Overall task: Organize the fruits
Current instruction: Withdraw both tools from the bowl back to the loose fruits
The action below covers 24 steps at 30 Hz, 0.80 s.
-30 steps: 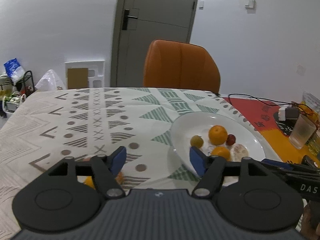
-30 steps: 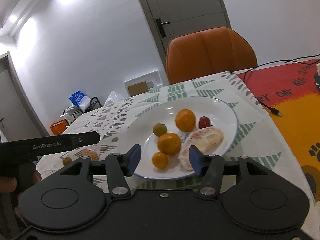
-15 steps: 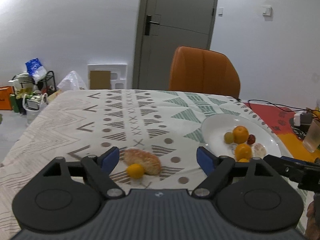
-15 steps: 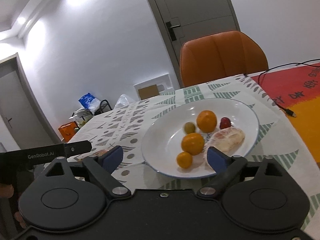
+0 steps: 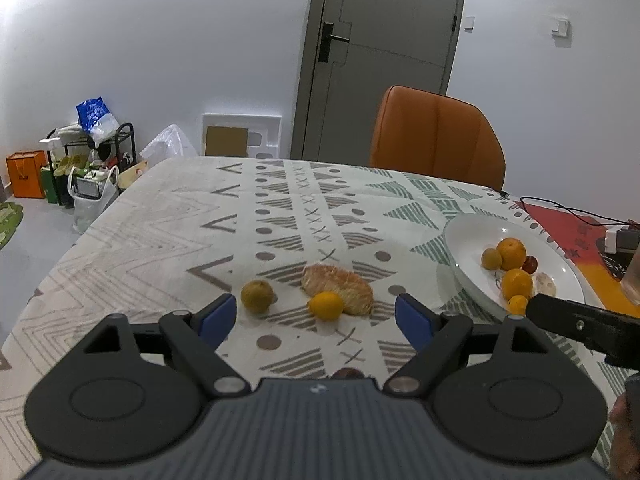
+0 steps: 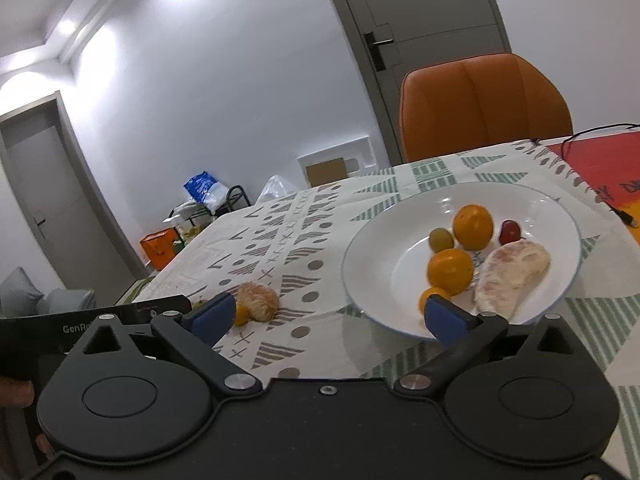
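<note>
Left wrist view: the left gripper (image 5: 316,318) stands wide with nothing between its blue pads, hanging above the patterned cloth (image 5: 168,232). A second ago the plate (image 5: 464,236) filled the middle of this view; now it sits off to the right, and three loose fruits lie ahead of the pads instead: a brown-green fruit (image 5: 258,296), a small orange (image 5: 326,306) and a peeled segment (image 5: 338,284), the last two touching. A dark rounded thing right at the gripper body's edge cannot be told. That shift suggests the left side is lining up on the strays, the part of the sorting not yet done. On the plate here: two oranges, one tiny orange, one olive-coloured fruit, one red fruit and one pale segment, partly hidden behind the right gripper's black body.

Right wrist view: the right gripper (image 6: 328,316) is opening, much wider than a second ago, and its pads press on nothing; the plate rim lies just beyond them. It looks freshly emptied near the plate. Counted here, the plate holds six pieces: two oranges, one tiny orange, one green fruit, one red fruit, one peeled segment. On the cloth, beside the left gripper's body, the stray segment and small orange show; the brown-green one barely peeks out.
</note>
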Tool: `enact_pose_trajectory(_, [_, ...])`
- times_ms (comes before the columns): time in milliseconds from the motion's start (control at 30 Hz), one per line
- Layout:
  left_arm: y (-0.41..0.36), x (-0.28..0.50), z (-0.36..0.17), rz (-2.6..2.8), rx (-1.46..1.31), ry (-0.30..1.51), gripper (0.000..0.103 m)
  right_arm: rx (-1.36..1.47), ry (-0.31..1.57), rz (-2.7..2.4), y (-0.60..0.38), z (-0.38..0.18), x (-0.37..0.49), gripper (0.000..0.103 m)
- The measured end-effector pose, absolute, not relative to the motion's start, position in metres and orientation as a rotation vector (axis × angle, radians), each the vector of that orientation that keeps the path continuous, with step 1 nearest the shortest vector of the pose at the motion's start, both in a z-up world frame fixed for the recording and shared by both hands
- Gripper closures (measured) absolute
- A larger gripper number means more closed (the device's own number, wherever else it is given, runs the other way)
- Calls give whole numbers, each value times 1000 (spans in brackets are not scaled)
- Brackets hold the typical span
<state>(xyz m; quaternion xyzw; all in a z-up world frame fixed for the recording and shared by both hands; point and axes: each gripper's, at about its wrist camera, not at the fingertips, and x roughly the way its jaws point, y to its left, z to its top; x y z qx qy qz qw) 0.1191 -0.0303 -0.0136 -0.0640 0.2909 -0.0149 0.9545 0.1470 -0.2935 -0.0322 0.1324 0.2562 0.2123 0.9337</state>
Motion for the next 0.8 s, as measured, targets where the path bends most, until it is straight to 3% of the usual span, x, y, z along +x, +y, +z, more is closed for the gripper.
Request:
enact_pose_trajectory(533, [7, 107, -24, 14, -186, 607, 18, 211, 570, 511, -253, -38, 146, 1])
enact_pose_trajectory(800, [28, 101, -29, 40, -210, 613, 18, 155, 605, 567, -224, -40, 146, 14])
